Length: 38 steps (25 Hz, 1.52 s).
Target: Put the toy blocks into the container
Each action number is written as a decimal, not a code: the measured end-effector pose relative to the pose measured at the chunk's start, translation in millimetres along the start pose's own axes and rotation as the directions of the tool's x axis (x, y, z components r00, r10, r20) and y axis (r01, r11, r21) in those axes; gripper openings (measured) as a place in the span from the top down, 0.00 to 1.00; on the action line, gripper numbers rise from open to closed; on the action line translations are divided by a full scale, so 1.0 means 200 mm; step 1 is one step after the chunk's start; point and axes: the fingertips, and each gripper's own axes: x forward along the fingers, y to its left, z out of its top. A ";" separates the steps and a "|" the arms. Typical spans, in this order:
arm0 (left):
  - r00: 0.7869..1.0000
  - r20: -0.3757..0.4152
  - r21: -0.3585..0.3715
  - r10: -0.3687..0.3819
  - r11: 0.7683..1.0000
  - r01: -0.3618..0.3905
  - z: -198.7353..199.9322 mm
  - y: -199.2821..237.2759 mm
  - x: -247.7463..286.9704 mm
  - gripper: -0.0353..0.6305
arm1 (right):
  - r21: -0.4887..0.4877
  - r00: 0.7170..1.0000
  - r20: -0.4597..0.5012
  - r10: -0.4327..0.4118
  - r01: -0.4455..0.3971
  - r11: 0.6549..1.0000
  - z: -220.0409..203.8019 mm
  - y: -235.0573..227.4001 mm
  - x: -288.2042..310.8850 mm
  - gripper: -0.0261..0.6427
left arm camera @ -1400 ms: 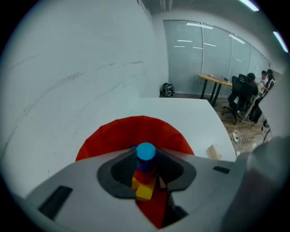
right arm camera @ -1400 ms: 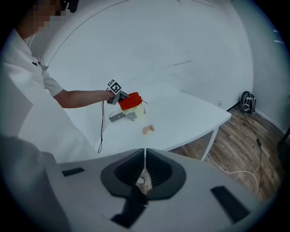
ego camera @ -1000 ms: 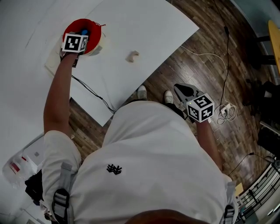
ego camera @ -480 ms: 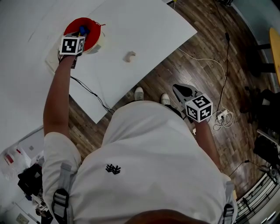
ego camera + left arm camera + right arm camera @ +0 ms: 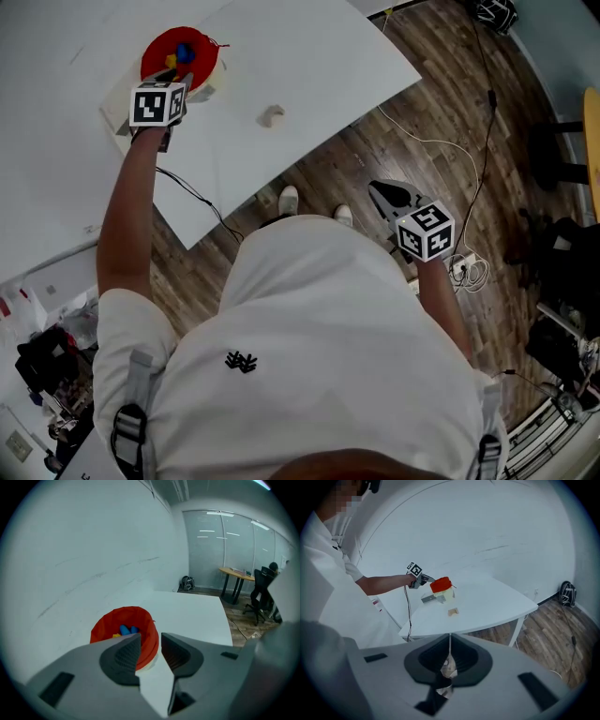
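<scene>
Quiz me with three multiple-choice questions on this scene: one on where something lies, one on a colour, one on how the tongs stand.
1. Where does the loose pale block lie?
A. Inside the container
B. On the white table, apart from the container
C. On the wooden floor

2. What colour is the container?
A. Red
B. Green
C. Black

3. How do the right tongs stand?
A. Closed together, with nothing held
B. Spread wide open
C. Clamped on a blue block

Answers:
1. B: the head view shows it alone on the bare tabletop, to the right of the container.
2. A: both the head view and the left gripper view show a red wall and rim.
3. A: the right gripper view shows the two pads meeting, with no block between them.
</scene>
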 end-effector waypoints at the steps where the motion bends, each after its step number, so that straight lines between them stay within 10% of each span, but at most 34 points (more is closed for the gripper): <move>1: 1.000 0.006 -0.008 0.006 1.000 -0.006 0.00 -0.02 -0.02 0.74 | -0.007 1.000 -0.002 0.007 -0.007 1.000 0.00 -0.01 -0.01 0.94; 25: 0.997 0.054 -0.159 0.052 0.986 -0.043 -0.27 -0.70 -0.38 0.83 | -0.127 0.984 -0.052 0.170 -0.175 0.976 -0.11 -0.12 -0.11 0.94; 38: 0.996 0.038 -0.180 -0.081 0.980 0.087 -0.51 -1.08 -0.18 0.94 | -0.092 0.990 -0.053 0.130 -0.134 0.987 -0.20 -0.18 -0.18 0.94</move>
